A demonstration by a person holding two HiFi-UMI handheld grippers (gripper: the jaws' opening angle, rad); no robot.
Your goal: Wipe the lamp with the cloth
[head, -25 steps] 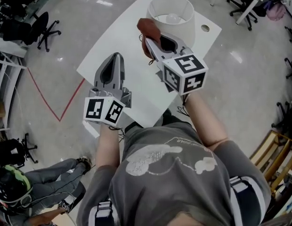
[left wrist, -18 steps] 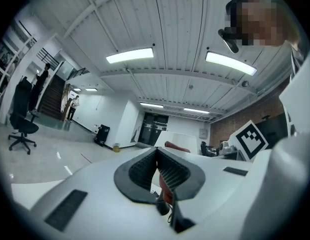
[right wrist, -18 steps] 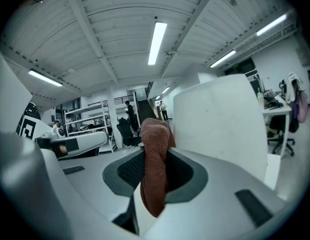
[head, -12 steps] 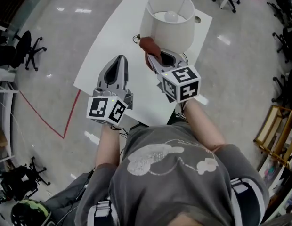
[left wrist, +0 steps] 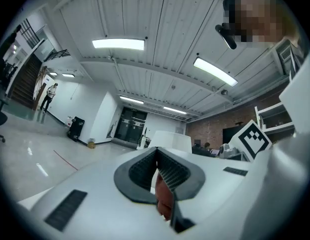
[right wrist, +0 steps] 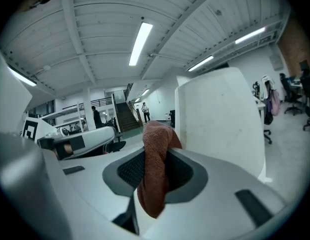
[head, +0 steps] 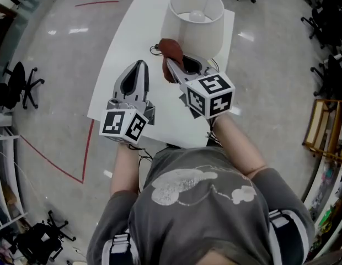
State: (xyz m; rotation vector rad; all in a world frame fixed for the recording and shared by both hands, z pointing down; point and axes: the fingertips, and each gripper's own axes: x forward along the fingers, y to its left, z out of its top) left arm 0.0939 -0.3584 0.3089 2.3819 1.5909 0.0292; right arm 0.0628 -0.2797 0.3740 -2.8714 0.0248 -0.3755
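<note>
A table lamp with a white drum shade (head: pixel 192 22) stands at the far end of the white table (head: pixel 129 35). My right gripper (head: pixel 170 59) is shut on a rust-brown cloth (head: pixel 170 49), which bunches out of the jaws just left of the shade's lower edge. In the right gripper view the cloth (right wrist: pixel 156 166) hangs between the closed jaws, with the shade (right wrist: pixel 217 119) close on the right. My left gripper (head: pixel 138 66) hovers over the table to the left, jaws together and nothing in them; its own view shows the shut jaws (left wrist: pixel 157 170) and the shade (left wrist: pixel 170 140) beyond.
A black cord (head: pixel 155 51) lies on the table by the lamp base. Office chairs (head: pixel 16 84) stand on the glossy floor at left and at the upper right (head: pixel 325 15). A wooden rack (head: pixel 325 134) stands at the right edge.
The right gripper with the cloth has come closer to the lamp shade's lower left side. The head view has shifted, so the table and lamp sit further left and higher.
</note>
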